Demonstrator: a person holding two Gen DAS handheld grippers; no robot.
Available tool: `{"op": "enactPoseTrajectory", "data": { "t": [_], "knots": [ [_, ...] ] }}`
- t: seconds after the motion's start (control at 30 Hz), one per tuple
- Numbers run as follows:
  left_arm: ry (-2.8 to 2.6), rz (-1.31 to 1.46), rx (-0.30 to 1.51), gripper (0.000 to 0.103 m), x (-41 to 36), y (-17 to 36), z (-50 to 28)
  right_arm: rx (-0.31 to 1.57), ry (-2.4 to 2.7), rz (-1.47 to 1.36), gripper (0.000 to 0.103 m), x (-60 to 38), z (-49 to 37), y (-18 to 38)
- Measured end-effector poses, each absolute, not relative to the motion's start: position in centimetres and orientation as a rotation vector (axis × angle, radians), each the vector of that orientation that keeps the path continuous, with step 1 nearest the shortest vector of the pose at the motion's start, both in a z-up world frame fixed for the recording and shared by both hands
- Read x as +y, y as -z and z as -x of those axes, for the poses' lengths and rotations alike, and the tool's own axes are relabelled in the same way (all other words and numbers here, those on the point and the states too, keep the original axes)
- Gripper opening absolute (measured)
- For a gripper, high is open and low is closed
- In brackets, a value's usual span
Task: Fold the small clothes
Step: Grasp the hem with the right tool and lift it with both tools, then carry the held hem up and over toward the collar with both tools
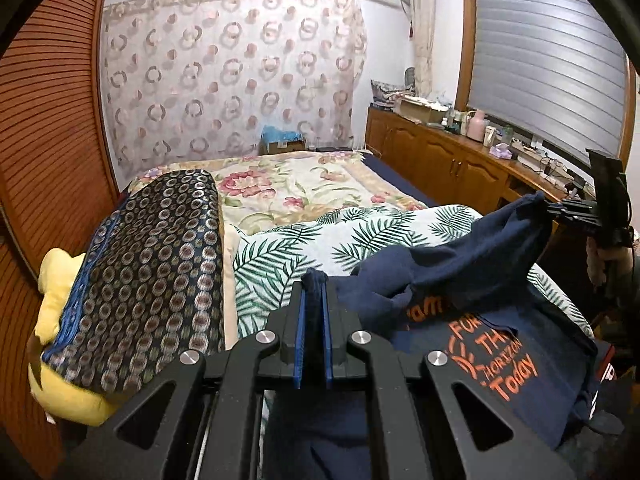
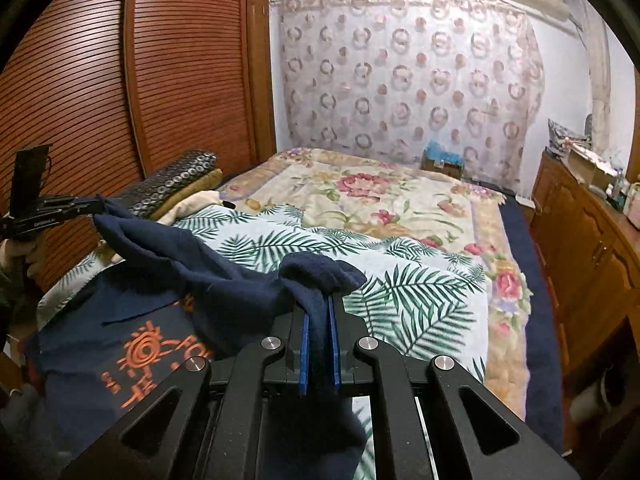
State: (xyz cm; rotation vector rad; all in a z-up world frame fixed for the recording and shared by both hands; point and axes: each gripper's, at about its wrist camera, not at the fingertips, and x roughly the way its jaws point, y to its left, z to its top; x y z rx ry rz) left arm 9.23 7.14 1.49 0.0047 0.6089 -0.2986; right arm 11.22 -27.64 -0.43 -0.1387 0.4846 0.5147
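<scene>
A navy T-shirt (image 1: 460,280) with orange lettering hangs over the palm-leaf sheet (image 1: 304,244) on the bed, held up at two edges. My left gripper (image 1: 314,284) is shut on one bunch of its cloth, pinched between the blue pads. In the same view my right gripper (image 1: 550,206) grips the shirt's far edge at the right. In the right wrist view my right gripper (image 2: 319,304) is shut on navy cloth, and the T-shirt (image 2: 168,256) stretches left to my left gripper (image 2: 98,205). An orange sun print shows on the part lying low.
A patterned dark cushion (image 1: 152,264) on a yellow one (image 1: 64,360) lies left of the shirt. A floral blanket (image 2: 380,200) covers the far bed. A slatted wooden wardrobe (image 2: 120,80) stands left, and a wooden cabinet (image 1: 448,156) with clutter stands right.
</scene>
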Motion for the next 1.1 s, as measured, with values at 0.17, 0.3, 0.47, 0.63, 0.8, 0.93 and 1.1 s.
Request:
{"op": "enactPoseTrajectory", "data": {
  "t": [0.17,0.3,0.47,0.63,0.8,0.93,1.1],
  "knots": [
    [0.296,0.018,0.586,0.008,8.1,-1.7,-6.0,0.477,-0.510,0.121,0.008,-29.2,-6.3,0.4],
    [0.288,0.070,0.581,0.008,9.3,-1.1,-3.3,0.494,-0.507,0.107,0.008,-30.0,-2.8,1.2],
    [0.284,0.089,0.588,0.008,9.6,-0.3,0.0,0.506,-0.511,0.102,0.008,-30.2,0.9,0.9],
    [0.281,0.074,0.607,0.008,9.2,0.3,1.6,0.540,-0.518,0.091,0.008,-30.8,2.5,0.8],
    [0.260,0.073,0.666,0.008,9.2,2.8,1.8,0.596,-0.549,0.040,0.008,-31.6,2.7,2.6],
    [0.243,0.067,0.718,0.008,9.1,5.0,1.5,0.665,-0.531,0.048,0.008,-31.4,1.8,4.9],
    [0.252,0.076,0.744,0.012,9.3,5.7,1.6,0.715,-0.489,0.069,0.008,-31.1,0.9,5.8]
  ]
}}
